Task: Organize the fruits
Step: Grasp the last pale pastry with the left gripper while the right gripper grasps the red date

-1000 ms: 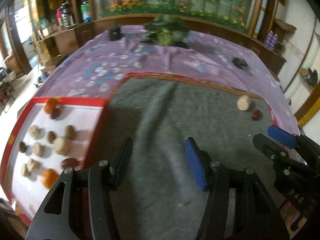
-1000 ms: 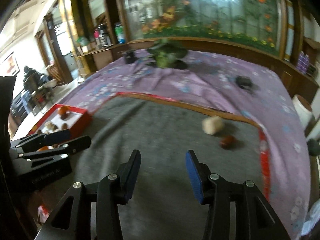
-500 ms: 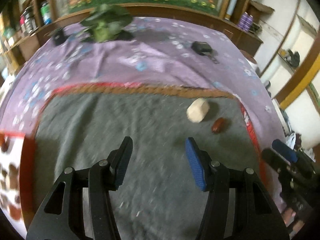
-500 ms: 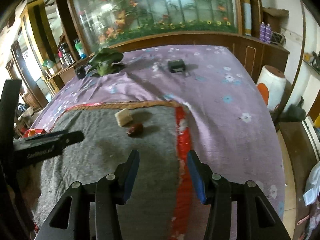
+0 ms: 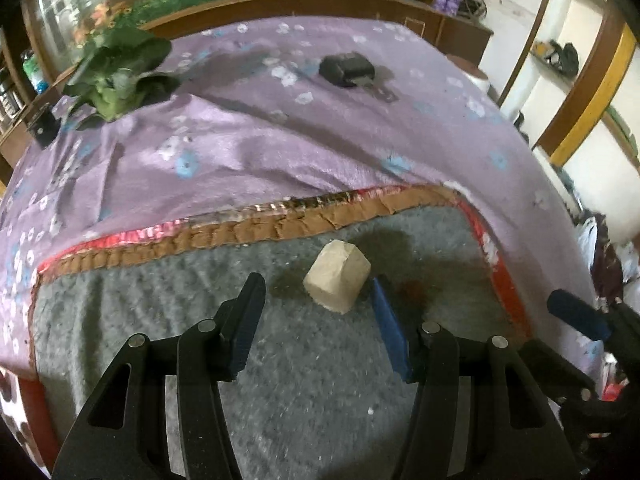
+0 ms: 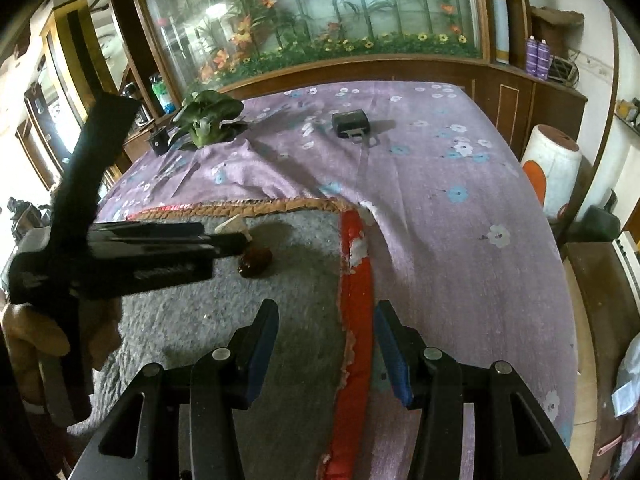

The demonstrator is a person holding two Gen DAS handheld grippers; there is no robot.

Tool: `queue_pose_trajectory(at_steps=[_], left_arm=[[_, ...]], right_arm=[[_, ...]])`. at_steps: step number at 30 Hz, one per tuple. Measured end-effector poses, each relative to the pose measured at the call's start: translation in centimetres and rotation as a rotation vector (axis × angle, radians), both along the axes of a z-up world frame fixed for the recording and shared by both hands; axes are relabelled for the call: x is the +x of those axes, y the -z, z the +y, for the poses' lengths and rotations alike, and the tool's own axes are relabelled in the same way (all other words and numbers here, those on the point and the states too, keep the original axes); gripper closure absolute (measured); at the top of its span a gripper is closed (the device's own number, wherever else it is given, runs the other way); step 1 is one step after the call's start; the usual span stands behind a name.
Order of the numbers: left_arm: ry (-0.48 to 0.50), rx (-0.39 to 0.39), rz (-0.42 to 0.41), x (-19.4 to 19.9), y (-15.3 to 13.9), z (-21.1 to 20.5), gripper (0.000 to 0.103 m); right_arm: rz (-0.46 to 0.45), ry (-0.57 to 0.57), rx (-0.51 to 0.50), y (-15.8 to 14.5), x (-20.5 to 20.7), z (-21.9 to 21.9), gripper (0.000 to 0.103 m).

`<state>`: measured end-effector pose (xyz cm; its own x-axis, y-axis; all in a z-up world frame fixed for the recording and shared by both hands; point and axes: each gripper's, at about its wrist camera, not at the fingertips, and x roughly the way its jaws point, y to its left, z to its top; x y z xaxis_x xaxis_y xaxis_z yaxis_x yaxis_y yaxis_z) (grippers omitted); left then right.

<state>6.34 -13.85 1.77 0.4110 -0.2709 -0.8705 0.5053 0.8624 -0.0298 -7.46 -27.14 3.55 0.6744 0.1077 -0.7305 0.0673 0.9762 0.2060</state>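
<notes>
A pale beige blocky fruit (image 5: 337,281) lies on the grey mat (image 5: 280,380) near its far right corner. My left gripper (image 5: 318,304) is open, its fingertips on either side of the fruit's near end, not touching it. A small dark red fruit (image 6: 254,261) lies just right of it; in the left wrist view my right finger (image 5: 388,328) hides most of it. My right gripper (image 6: 326,328) is open and empty above the mat's red edge (image 6: 354,280). The left gripper (image 6: 120,256) shows in the right wrist view, covering most of the beige fruit (image 6: 232,225).
A purple flowered cloth (image 5: 260,148) covers the table beyond the mat. A leafy green vegetable (image 5: 120,76) and a black box (image 5: 347,69) lie at the back. A corner of the red and white tray (image 5: 16,404) shows at lower left. A small black cup (image 6: 159,142) stands by the greens.
My left gripper has swung right, away from the tray, and closed in on the beige fruit. My right gripper has moved right to the mat's red edge. Both stay open.
</notes>
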Motion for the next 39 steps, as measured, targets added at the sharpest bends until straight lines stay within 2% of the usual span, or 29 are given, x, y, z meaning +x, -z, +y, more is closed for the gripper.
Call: queue_pose_trajectory(at_steps=[4, 6, 8, 15, 17, 21, 23, 25, 26, 29, 32, 36, 39], left_arm=[[-0.011, -0.022, 0.001, 0.4, 0.2, 0.2, 0.049], [-0.016, -0.037, -0.003, 0.3, 0.1, 0.6, 0.056], [-0.004, -0.070, 0.007, 0.2, -0.1, 0.9, 0.072], [-0.094, -0.085, -0.001, -0.7, -1.1, 3.2, 0.072], [-0.127, -0.054, -0.047, -1.4, -1.6, 4.0, 0.072], [-0.149, -0.072, -0.060, -2.3, -2.3, 5.8, 0.072], [-0.156, -0.076, -0.066, -2.7, -2.5, 6.4, 0.072], [-0.163, -0.082, -0.064, -3.2, -2.6, 7.1, 0.072], [-0.165, -0.084, -0.061, -3.4, -2.6, 7.3, 0.072], [-0.170, -0.086, -0.049, -3.9, -2.5, 7.8, 0.072], [-0.174, -0.089, -0.050, -4.5, -2.4, 8.4, 0.072], [-0.186, -0.093, -0.045, -5.2, -2.5, 9.3, 0.072], [-0.192, -0.092, -0.047, -5.6, -2.6, 9.9, 0.072]], right_arm=[[0.003, -0.007, 0.005, 0.0, 0.2, -0.1, 0.055], [0.006, -0.013, 0.008, -0.1, 0.4, 0.1, 0.055], [0.004, -0.035, 0.010, -0.3, 0.9, 0.6, 0.055], [0.019, -0.163, -0.084, 0.1, 3.9, 4.2, 0.054], [0.036, -0.195, -0.118, 0.7, 5.1, 5.0, 0.054], [0.027, -0.232, -0.193, 1.4, 7.0, 5.6, 0.054], [0.027, -0.262, -0.189, 1.7, 7.7, 5.7, 0.054], [0.051, -0.289, -0.180, 2.3, 8.0, 5.8, 0.060], [0.048, -0.297, -0.189, 2.3, 7.8, 6.1, 0.069], [0.050, -0.317, -0.214, 2.2, 7.4, 6.8, 0.085], [0.050, -0.328, -0.205, 2.0, 6.7, 7.3, 0.089], [0.049, -0.315, -0.124, 1.6, 5.6, 7.1, 0.093], [0.042, -0.295, -0.146, 1.3, 5.4, 7.5, 0.093]])
